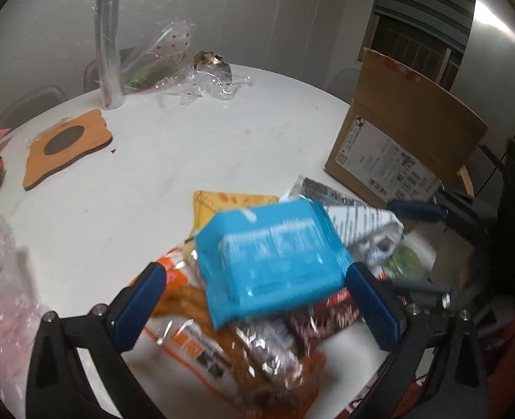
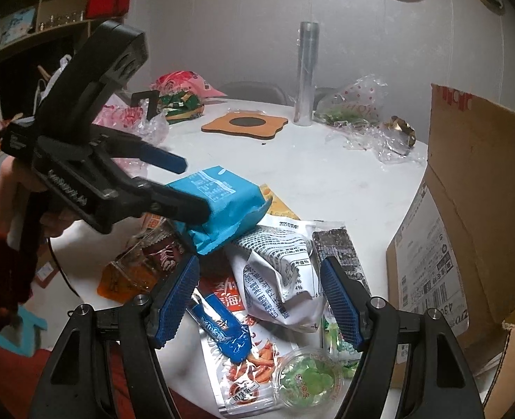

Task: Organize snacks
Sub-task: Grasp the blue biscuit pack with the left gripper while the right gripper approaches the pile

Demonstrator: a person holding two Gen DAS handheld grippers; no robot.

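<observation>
While your right gripper (image 2: 259,296) hangs spread over the white pouch (image 2: 275,272) dated 2025 12 17/01, your left gripper (image 1: 254,296) straddles the blue packet (image 1: 268,262) unclenched, atop the snack pile on the table (image 1: 187,146); beyond stands a labelled cardboard box (image 2: 467,237).

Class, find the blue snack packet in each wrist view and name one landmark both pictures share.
Left wrist view: the blue snack packet sits lower centre, between the left hand-held gripper fingers, over the snack pile.
Right wrist view: the blue snack packet is centre-left, in the left hand-held gripper, above the pile.
Shared landmark: the cardboard box, at the right in both.
</observation>
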